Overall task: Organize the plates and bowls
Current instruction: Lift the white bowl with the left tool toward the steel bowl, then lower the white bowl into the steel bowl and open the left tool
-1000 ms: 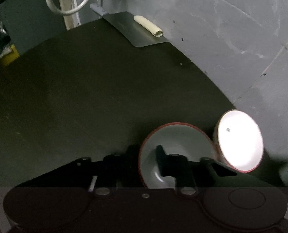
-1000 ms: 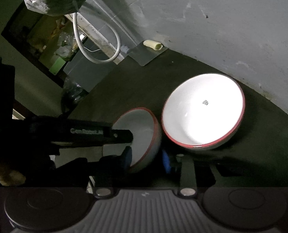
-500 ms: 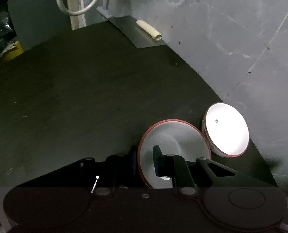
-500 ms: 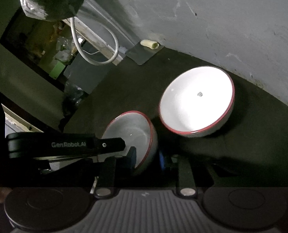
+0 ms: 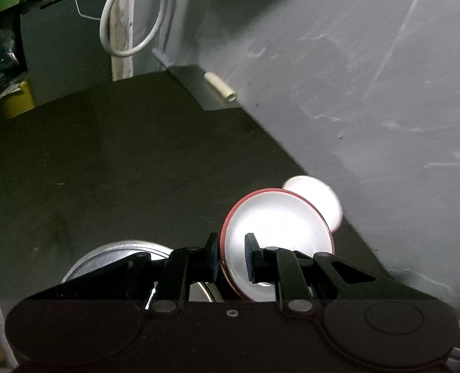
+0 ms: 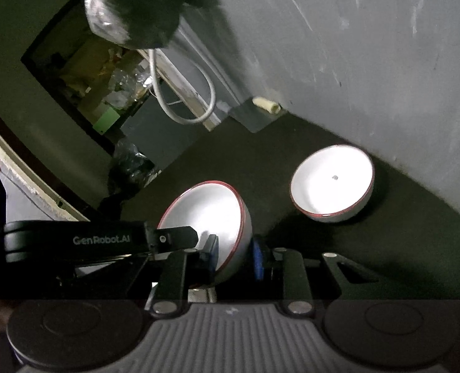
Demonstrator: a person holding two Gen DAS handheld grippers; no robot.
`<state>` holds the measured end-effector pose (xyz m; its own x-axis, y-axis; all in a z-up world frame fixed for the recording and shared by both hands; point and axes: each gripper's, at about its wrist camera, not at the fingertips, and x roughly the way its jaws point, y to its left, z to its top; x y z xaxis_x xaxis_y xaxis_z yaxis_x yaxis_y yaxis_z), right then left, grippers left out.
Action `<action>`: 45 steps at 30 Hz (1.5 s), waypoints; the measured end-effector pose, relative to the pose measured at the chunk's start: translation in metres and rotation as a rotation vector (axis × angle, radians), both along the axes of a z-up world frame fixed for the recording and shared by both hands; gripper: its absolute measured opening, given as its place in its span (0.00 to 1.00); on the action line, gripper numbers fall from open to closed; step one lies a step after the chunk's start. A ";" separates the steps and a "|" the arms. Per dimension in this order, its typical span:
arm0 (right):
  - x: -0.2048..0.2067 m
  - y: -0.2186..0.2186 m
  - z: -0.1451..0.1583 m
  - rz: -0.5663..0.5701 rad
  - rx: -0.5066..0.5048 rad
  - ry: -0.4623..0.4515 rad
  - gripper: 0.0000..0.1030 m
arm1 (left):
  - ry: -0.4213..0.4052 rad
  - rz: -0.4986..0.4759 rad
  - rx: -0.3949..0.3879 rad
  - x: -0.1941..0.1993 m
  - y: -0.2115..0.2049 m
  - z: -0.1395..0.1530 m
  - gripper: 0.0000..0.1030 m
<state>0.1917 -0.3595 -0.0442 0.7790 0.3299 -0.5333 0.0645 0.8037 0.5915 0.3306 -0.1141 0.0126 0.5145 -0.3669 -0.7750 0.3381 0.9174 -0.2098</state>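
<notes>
While both my tools pinch one red-rimmed bowl (image 6: 211, 217), left tool (image 5: 231, 258) and right tool (image 6: 234, 258) on its rim; a second bowl (image 6: 332, 183) sits apart on the bench (image 5: 121, 161).

- The held bowl (image 5: 276, 233): in my left wrist view its lower rim is hidden behind my left gripper (image 5: 231, 256), so the contact there cannot be read.
- The far bowl (image 5: 320, 197): behind the held bowl, smeared by blur and glare; its nearer part is covered and its rim colour is lost.
- The metal plate (image 5: 105, 256): left of the held bowl, largely masked by my gripper's linkage; its near edge is hidden.
- In my right wrist view, the held bowl's underside is concealed by my right gripper (image 6: 234, 256).
- The shelf clutter (image 6: 111, 90): far left of the held bowl, too dark and small to identify.
</notes>
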 end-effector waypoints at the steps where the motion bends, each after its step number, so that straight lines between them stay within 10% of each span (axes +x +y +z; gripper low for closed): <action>1: -0.007 0.003 0.005 -0.002 -0.009 -0.005 0.26 | -0.006 -0.003 -0.018 -0.008 0.005 0.004 0.18; 15: -0.107 0.072 0.033 0.076 -0.101 0.043 0.26 | -0.011 0.048 -0.147 -0.118 0.084 0.014 0.18; 25: -0.135 0.113 0.025 0.138 -0.209 0.159 0.26 | 0.031 0.038 -0.081 -0.174 0.106 -0.004 0.18; 45: -0.109 0.139 0.010 0.288 -0.287 0.319 0.25 | 0.168 0.106 -0.081 -0.166 0.133 -0.038 0.18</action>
